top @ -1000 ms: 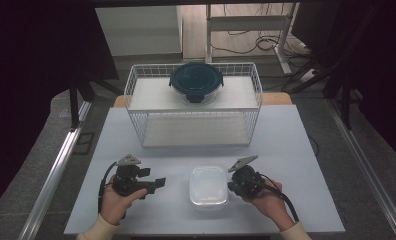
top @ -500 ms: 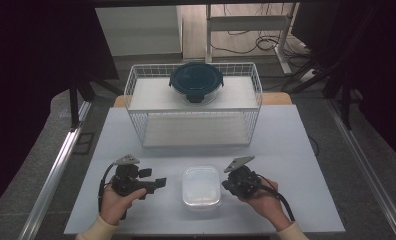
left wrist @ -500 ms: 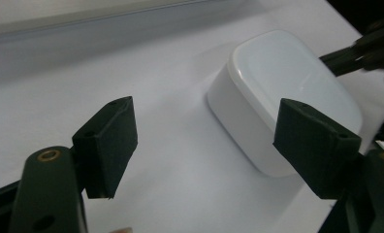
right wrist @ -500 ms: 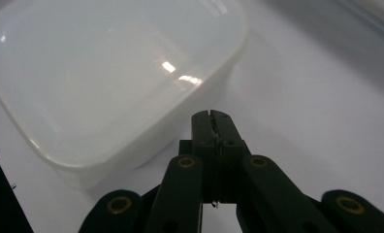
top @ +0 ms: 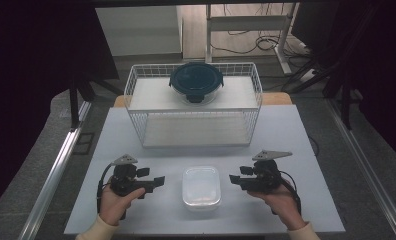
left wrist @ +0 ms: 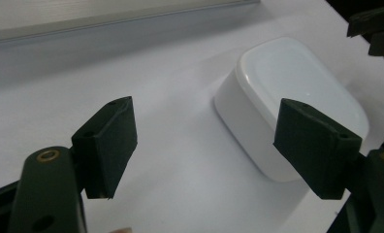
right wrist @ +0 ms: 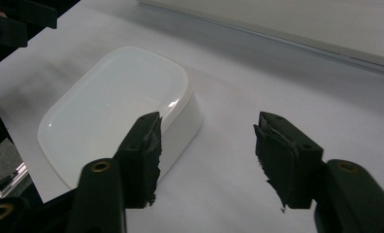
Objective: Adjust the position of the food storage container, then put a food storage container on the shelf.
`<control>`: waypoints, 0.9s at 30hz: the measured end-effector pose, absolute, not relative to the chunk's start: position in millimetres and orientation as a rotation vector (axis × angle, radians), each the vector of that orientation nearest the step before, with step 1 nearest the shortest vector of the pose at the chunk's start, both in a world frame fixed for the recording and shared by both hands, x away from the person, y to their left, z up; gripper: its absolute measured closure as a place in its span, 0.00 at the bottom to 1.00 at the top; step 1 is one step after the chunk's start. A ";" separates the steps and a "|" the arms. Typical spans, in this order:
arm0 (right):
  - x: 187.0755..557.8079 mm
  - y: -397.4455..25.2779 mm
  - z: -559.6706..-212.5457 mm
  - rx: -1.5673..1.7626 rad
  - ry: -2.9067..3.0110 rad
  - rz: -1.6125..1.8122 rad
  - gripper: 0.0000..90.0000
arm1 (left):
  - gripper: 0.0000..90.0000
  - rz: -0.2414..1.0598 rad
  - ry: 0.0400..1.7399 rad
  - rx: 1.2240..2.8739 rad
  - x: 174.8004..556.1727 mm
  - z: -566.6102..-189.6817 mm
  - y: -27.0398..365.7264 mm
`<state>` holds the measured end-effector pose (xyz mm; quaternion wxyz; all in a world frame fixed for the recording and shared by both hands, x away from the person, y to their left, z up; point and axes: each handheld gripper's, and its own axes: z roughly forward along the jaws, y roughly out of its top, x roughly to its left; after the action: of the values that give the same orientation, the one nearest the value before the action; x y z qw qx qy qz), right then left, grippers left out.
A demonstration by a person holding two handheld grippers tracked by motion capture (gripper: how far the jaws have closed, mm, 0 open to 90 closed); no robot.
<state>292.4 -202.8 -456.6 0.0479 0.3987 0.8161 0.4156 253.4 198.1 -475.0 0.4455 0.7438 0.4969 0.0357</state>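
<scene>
Near the bottom centre of the high view, a white lidded container rests on the tabletop, between the two tongs and touching neither. The left tongs, at lower left of that frame, are held in the left hand and point toward the container. In the left gripper view, the left tongs stand wide open, gripping nothing; the container lies at upper right of that frame, partly behind one jaw. The right tongs, at lower right of the high view, are held in the right hand. In the right gripper view, the right tongs are likewise spread and empty, with the container at left. At upper centre of the high view, a white wire basket carries a dark round lidded bowl.
</scene>
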 end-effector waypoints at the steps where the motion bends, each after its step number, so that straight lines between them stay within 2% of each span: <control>1: 292.3 -202.7 -456.7 1.224 2.486 1.272 0.41 | 0.24 0.094 1.230 1.842 252.9 -474.3 197.9; 7: 294.6 -202.6 -459.6 1.310 2.473 1.330 0.34 | 0.24 0.098 1.219 1.824 250.0 -469.9 197.2; 22: 289.4 -186.4 -465.6 1.364 2.522 1.379 0.34 | 0.24 -0.039 1.219 1.772 252.2 -473.2 183.5; 27: 288.8 -180.5 -468.7 1.378 2.541 1.382 0.35 | 0.25 -0.120 1.241 1.757 257.2 -480.6 178.0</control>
<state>288.8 -180.5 -468.7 -0.0313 0.4299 0.7927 0.4311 257.2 178.0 -480.6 0.4738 0.7181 0.5073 -0.0489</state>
